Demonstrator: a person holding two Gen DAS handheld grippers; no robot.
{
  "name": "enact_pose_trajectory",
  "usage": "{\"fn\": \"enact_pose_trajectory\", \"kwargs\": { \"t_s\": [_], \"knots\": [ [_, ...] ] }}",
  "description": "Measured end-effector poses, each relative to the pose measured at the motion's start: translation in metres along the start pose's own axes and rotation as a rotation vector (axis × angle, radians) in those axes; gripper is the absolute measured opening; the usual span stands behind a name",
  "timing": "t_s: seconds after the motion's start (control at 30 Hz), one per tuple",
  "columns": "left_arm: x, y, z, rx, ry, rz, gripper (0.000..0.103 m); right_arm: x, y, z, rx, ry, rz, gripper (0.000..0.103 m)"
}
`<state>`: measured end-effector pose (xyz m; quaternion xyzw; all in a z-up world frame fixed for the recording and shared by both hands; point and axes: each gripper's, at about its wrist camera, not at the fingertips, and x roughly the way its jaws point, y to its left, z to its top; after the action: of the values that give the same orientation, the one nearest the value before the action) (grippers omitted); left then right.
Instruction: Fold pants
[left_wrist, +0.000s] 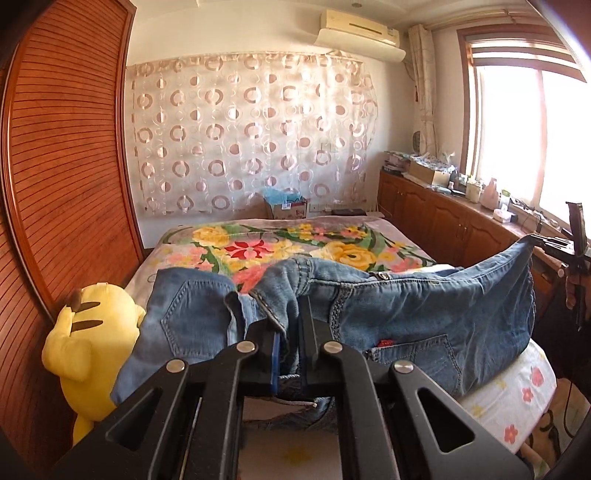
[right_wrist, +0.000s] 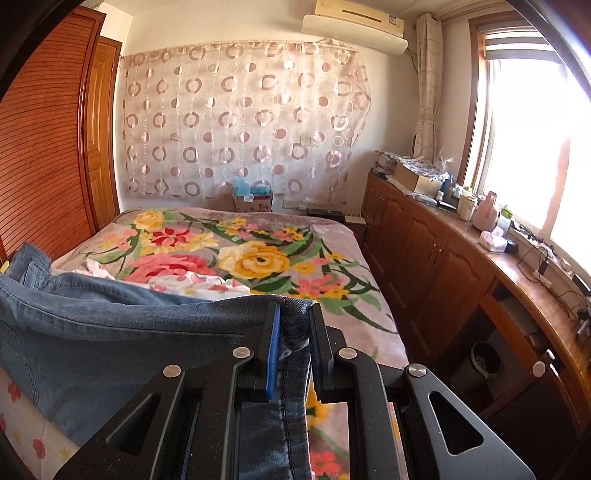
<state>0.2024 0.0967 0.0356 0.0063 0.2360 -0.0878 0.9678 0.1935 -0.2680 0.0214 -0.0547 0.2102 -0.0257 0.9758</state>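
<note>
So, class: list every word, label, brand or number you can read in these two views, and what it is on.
None can be read.
Air conditioner: small badge, too blurred.
Cardboard box at the bed's far end: printed label, too small.
Red tab on the jeans: no legible letters.

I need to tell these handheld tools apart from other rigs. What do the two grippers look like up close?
Both look alike. The left gripper and the right gripper are matte black, built from angular linkage bars with triangular cut-outs, joined by round silver pins. Each has two flat, narrow black fingers; the left-hand finger carries a blue pad along its inner face. No cables, markings or sleeves show.
</note>
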Motion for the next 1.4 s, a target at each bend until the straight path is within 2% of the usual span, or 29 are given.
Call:
{"fn": "enact_pose_trajectory", "kwargs": {
  "t_s": [0.2,0.37,0.63,0.83,1.0,1.1,1.27,1.37,1.4],
  "knots": [
    [0.026,0.011,0.021,-0.018,-0.017,0.022,0.008,0.009,0.002,0.008,-0.012,-0.036,0.004,0.014],
    [0.06,0.018,0.034,-0.026,0.001,0.04,0.008,0.034,0.009,0.01,-0.037,-0.031,-0.002,0.014],
    [0.121,0.023,0.046,-0.012,0.052,0.067,0.008,0.089,0.019,0.014,-0.063,0.028,-0.018,0.014],
    [0.162,0.026,0.042,-0.009,0.112,0.075,0.008,0.132,0.034,0.011,-0.105,0.098,-0.022,0.015],
    [0.18,0.028,0.037,-0.001,0.148,0.078,0.008,0.154,0.042,0.008,-0.119,0.136,-0.017,0.015],
    [0.187,0.029,0.035,-0.007,0.167,0.073,0.008,0.168,0.041,0.019,-0.119,0.156,-0.016,0.015],
    [0.185,0.029,0.031,-0.012,0.184,0.044,0.009,0.169,0.033,0.029,-0.096,0.172,-0.004,0.015],
    [0.177,0.026,0.032,0.0,0.193,0.03,0.013,0.164,0.029,0.029,-0.078,0.163,0.007,0.021],
    [0.175,0.024,0.032,0.007,0.195,0.033,0.018,0.163,0.029,0.028,-0.079,0.161,0.009,0.025]
  ]
}}
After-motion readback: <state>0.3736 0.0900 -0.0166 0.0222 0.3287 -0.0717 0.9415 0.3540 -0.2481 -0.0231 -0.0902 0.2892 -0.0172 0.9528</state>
